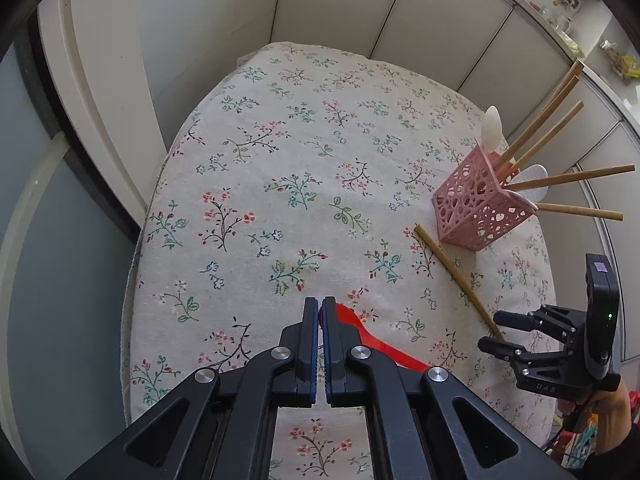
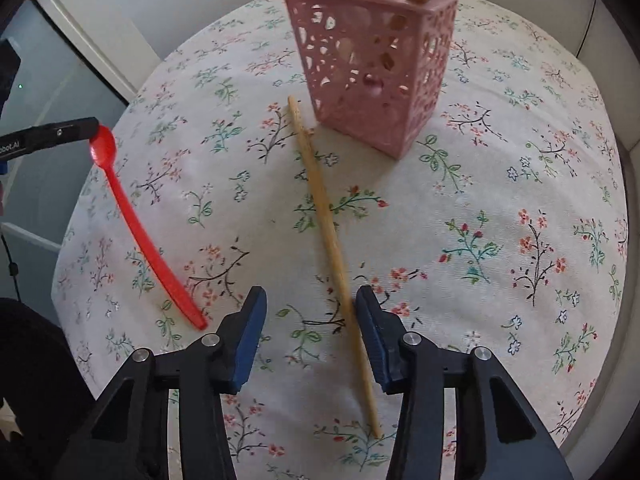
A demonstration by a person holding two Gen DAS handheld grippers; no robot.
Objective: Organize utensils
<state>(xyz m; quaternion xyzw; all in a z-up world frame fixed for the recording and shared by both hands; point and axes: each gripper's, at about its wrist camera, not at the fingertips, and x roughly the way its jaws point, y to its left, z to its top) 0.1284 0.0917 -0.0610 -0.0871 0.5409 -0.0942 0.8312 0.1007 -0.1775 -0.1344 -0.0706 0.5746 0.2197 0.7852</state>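
Mostly the sorting is done: the pink holder (image 2: 372,68) stands on the floral cloth (image 1: 280,168) with several wooden sticks (image 1: 540,124) and pale spoons (image 1: 493,126) already upright in it. By the look of things, two pieces are left out. A red spoon (image 2: 132,220) lies toward the cloth's left edge in the right wrist view, and a loose chopstick (image 2: 332,240) lies just in front of the holder, its far tip near the holder's base.

The left gripper (image 1: 320,312) is closed, its tips pinching the bowl end of the red spoon, whose handle rests on the cloth. The right gripper (image 2: 308,312) hangs over the near half of the chopstick with its jaws about half open; the stick runs between them, close to the right pad, but neither pad presses on it.

What remains, I judge, is to lift both pieces and stand them in the holder.
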